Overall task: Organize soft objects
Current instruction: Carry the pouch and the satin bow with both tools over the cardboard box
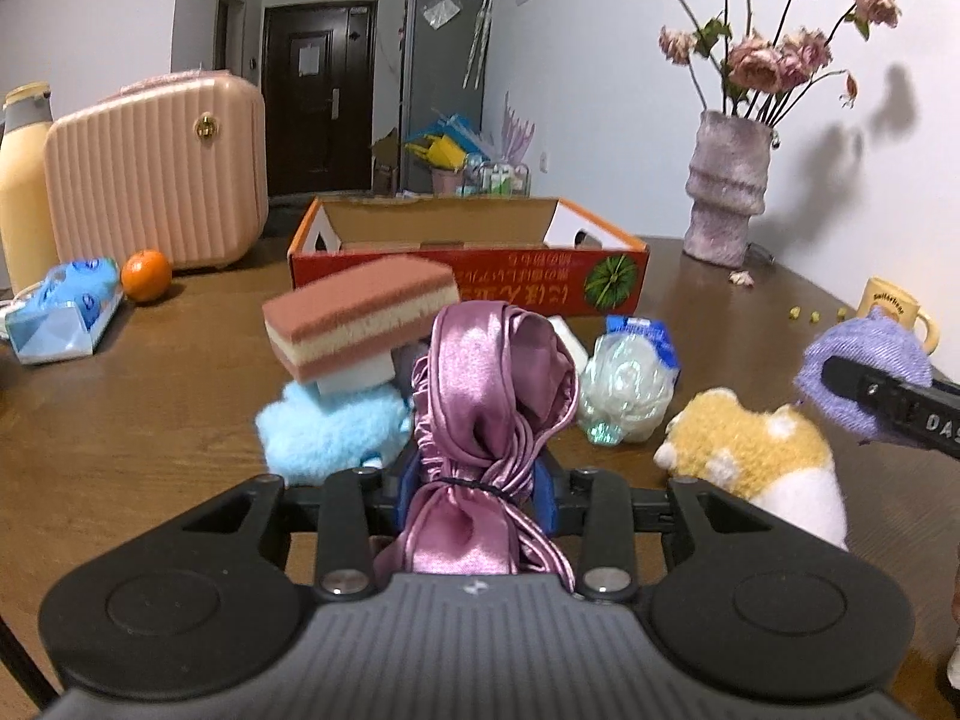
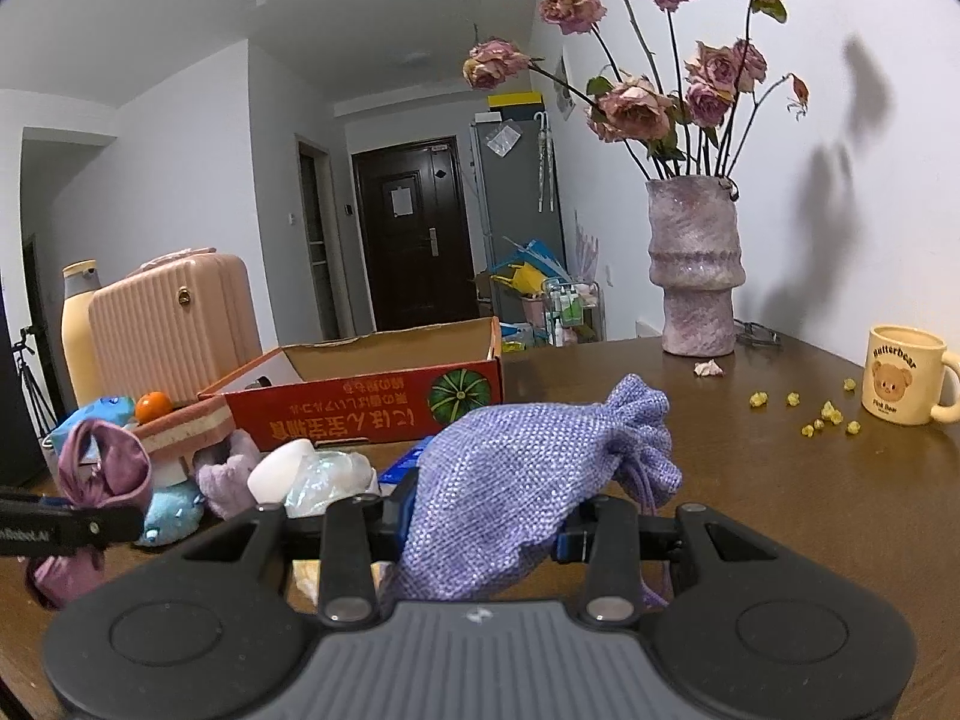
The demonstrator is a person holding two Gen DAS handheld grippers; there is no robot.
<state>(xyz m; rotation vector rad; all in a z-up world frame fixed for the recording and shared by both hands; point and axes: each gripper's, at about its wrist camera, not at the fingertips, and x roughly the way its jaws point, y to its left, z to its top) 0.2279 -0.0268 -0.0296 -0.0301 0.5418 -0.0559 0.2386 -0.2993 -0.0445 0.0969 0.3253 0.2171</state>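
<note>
My left gripper (image 1: 477,480) is shut on a pink satin cloth bundle (image 1: 486,396), tied with a dark band and held just above the table. My right gripper (image 2: 486,516) is shut on a purple woven drawstring pouch (image 2: 528,468), also seen in the left wrist view as the pouch (image 1: 864,360) at the far right. Behind the satin bundle lie a pink-and-cream sponge (image 1: 360,312), a blue plush (image 1: 330,432), a wrapped white bath item (image 1: 630,390) and a yellow-white plush (image 1: 762,450). The open red cardboard box (image 1: 468,276) stands beyond them.
A pink ribbed case (image 1: 156,174), a yellow bottle (image 1: 21,192), an orange (image 1: 146,275) and a blue tissue pack (image 1: 66,312) sit at the left. A vase with dried roses (image 2: 696,276), a yellow mug (image 2: 906,375) and scattered yellow crumbs (image 2: 828,414) occupy the right.
</note>
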